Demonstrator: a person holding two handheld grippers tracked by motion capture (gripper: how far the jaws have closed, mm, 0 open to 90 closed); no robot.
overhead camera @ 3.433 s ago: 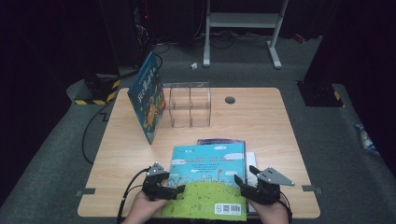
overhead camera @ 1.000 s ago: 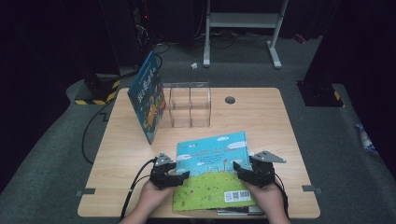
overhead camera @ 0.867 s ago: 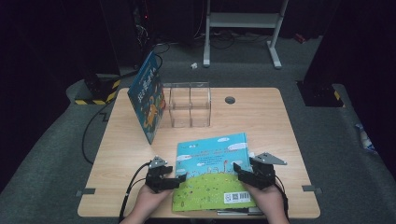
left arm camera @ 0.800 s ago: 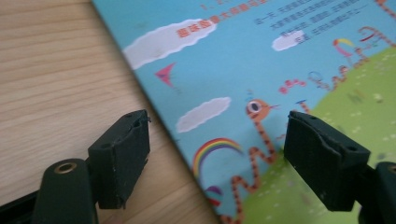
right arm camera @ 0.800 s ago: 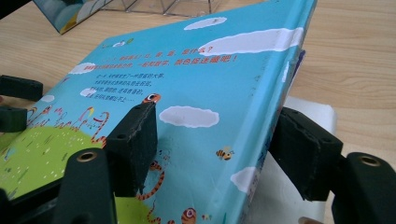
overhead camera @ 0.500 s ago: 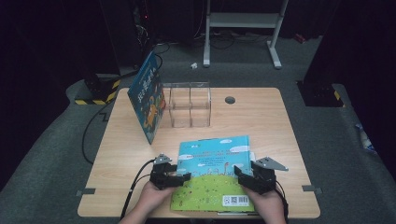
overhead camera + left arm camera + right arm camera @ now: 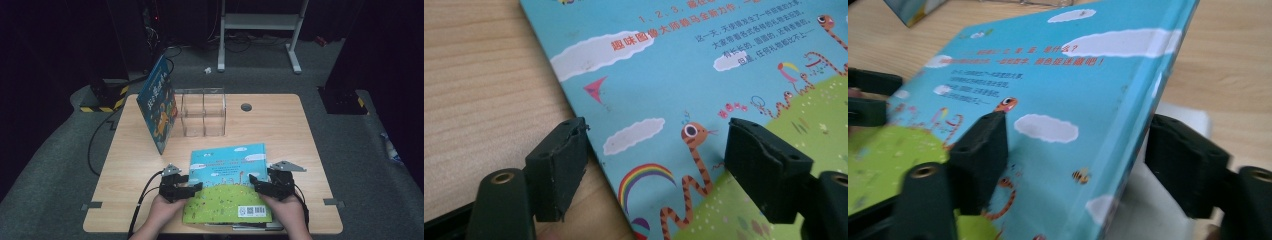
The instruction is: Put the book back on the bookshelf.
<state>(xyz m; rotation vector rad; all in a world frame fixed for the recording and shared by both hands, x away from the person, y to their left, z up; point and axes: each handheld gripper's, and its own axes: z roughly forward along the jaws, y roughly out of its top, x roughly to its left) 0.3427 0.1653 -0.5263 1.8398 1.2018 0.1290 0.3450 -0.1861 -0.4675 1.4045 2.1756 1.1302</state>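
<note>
A picture book [image 7: 227,182] with a blue sky and green hill cover lies at the table's near edge, between my two grippers. My left gripper [image 7: 196,188] stands open at its left edge. In the left gripper view [image 7: 656,140] one jaw is over the wood and the other over the cover [image 7: 704,75]. My right gripper [image 7: 253,180] stands open at the book's right edge. In the right gripper view [image 7: 1075,135] that edge of the book [image 7: 1063,85] is raised off the table and runs between the jaws, with something white [image 7: 1168,195] lying under it.
A second blue book [image 7: 157,105] stands tilted against a clear plastic divider box [image 7: 202,112] at the back left. A round grommet hole [image 7: 246,106] sits at the back. White pages [image 7: 250,227] stick out under the picture book at the table's front edge [image 7: 125,231].
The picture book has slid nearer the front edge and turned slightly, with its right edge lifted. Both grippers have come in against its sides. The dark book behind it is now covered.
</note>
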